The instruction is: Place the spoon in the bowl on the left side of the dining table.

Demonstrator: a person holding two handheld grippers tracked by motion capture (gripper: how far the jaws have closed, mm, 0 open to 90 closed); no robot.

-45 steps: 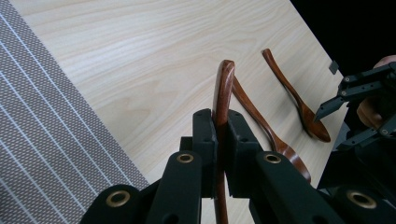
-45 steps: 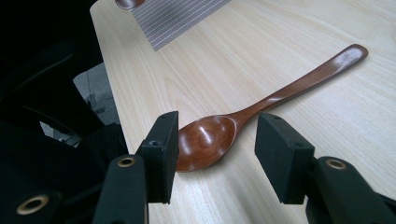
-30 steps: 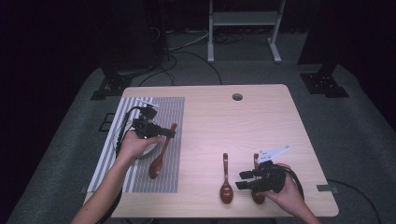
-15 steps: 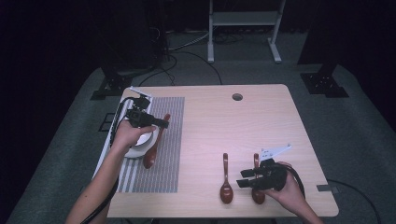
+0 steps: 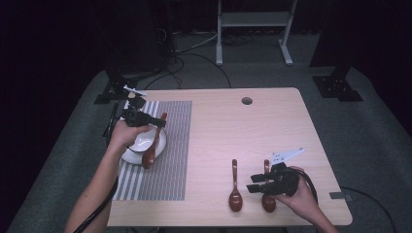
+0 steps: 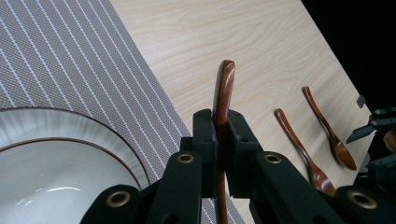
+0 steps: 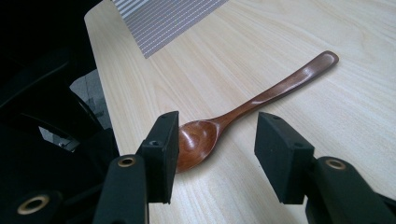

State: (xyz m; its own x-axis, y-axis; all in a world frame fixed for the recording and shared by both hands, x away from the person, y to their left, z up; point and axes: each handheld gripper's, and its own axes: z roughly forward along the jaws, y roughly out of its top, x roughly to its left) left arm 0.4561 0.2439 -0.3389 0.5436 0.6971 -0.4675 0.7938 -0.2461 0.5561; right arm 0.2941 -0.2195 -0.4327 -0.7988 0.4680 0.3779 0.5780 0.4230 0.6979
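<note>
Dark brown wood is clamped in the left tongs (image 5: 154, 121): a spoon (image 5: 151, 145) is gripped by its handle, and in the left gripper view the handle (image 6: 223, 93) is seen pinched tight between the two black pads, its tip rising above them. In the high view the spoon is held slanting, handle up towards the far side, bowl end lowered at the near right rim of a white bowl (image 5: 138, 144). Whether the spoon's bowl touches the rim cannot be told. The white bowl is set on a grey striped mat (image 5: 170, 145) at the left of the pale wooden worktop (image 5: 243, 131), and a thin brown ring is seen inside its rim in the left gripper view.

Over on the near right, the right tongs (image 5: 258, 183) are held apart, low over the worktop, with nothing clamped. Two more wooden spoons are laid there side by side, handles pointing far. The left one (image 5: 234, 191) is lying free, and it is framed between the open pads in the right gripper view (image 7: 243, 121), its bowl just beside the left pad. The right one (image 5: 267, 194) is partly covered by the right tongs and the hand (image 5: 296, 196) behind them.
</note>
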